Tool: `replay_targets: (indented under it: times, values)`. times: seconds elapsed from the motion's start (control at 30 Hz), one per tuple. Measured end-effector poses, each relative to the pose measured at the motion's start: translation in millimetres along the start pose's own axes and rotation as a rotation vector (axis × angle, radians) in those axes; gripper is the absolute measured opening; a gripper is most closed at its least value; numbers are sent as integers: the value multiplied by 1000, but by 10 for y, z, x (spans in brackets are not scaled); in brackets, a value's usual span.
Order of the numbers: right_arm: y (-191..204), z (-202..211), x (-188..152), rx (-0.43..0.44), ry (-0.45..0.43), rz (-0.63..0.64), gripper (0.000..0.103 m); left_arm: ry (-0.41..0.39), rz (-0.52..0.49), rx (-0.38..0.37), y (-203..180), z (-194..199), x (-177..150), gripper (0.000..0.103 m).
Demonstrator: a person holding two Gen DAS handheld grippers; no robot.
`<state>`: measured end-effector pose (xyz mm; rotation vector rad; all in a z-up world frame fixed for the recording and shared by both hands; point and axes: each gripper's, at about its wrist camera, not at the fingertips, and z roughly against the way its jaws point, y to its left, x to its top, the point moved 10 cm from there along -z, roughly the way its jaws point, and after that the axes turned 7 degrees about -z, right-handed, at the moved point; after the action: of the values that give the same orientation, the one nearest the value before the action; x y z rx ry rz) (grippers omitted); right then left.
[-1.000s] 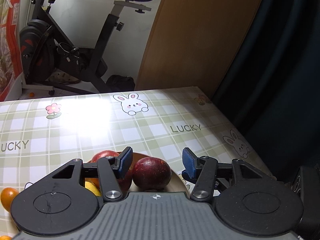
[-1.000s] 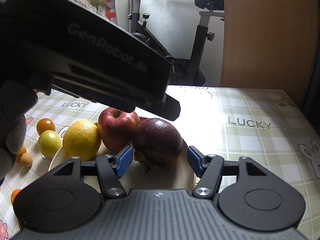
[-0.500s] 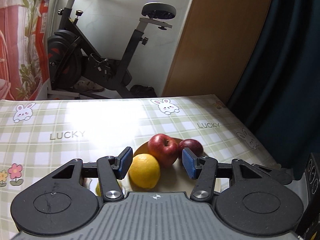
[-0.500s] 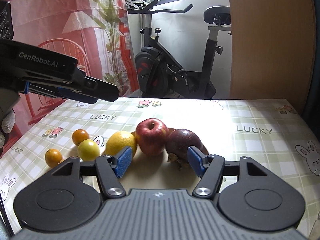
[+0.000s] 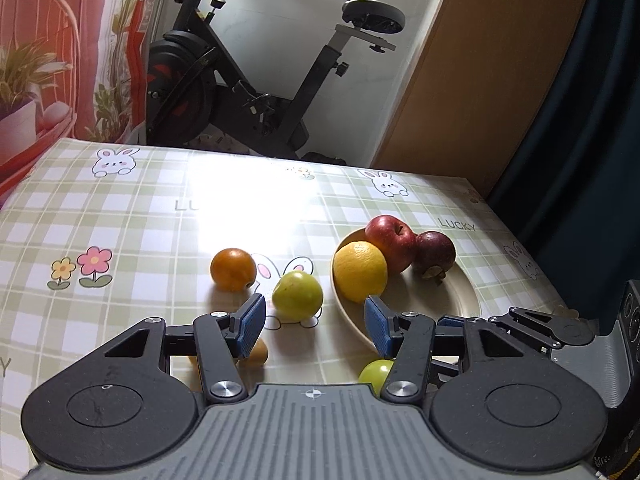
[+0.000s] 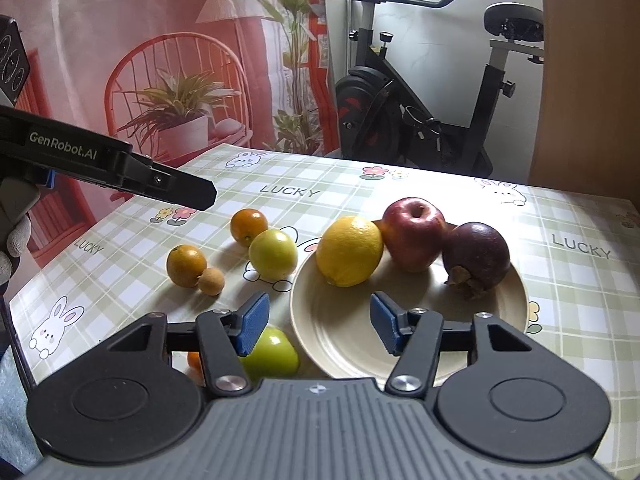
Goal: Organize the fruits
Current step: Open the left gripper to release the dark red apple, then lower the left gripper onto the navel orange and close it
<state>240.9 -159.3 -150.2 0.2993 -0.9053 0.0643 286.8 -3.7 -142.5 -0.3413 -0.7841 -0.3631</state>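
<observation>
With three fruits already sitting on the plate, both the left hand-held gripper and the right hand-held gripper, its jaws just narrowing, are hanging apart and empty, so the nearest green fruit, lying left of the plate on the tabletop, is best straddled squarely before closing.

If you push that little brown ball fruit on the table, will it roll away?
Probably: the small brown fruit looks round, and the tablecloth looks smooth. It touches an orange, which might stop it that way.
</observation>
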Motion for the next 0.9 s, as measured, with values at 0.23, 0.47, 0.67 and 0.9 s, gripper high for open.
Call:
replay_targets:
  times: [0.23, 0.47, 0.67, 0.9]
  values:
    - [248, -92, -112, 28, 36, 55, 54, -7, 89, 59, 397, 111, -123, 57]
    - [427, -158, -163, 57, 53, 100, 49, -32, 136, 109, 654, 255, -100, 57]
    - [513, -195, -185, 79, 67, 122, 48, -27, 147, 115, 718, 250, -138, 57]
    - [665, -252, -174, 103, 78, 187, 48, 1, 161, 92, 774, 143, -229, 58]
